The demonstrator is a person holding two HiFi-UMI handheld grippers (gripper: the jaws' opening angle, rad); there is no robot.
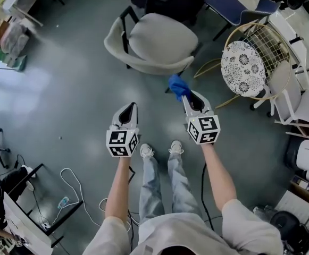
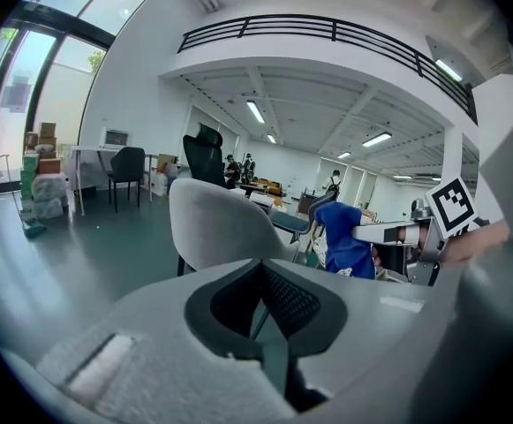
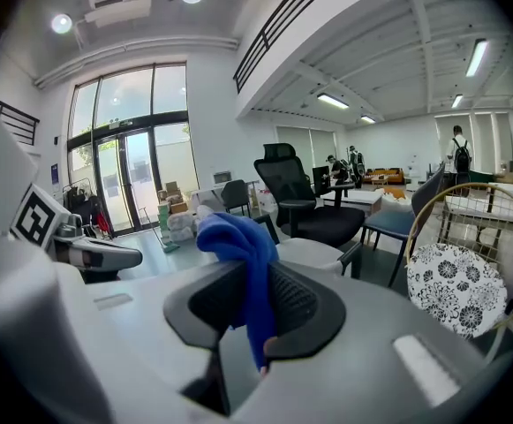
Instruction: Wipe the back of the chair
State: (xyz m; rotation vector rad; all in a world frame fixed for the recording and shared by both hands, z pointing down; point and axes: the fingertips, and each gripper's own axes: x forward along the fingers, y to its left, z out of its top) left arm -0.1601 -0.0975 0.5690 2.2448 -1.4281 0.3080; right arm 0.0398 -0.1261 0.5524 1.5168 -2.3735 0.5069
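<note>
Some cloth [image 1: 178,86] inside right hand-held gripper [image 1: 186,98]

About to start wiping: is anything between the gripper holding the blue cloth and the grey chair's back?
Nothing visible. Only bare floor lies between the right gripper, shut on the blue cloth, and the grey chair back. The wicker chair stands off to the right.

Bright daylight from tall windows [image 3: 128,148] and ceiling strips [image 2: 256,111] glares off the floor [image 1: 16,89]; fisheye edges darken and bend.
</note>
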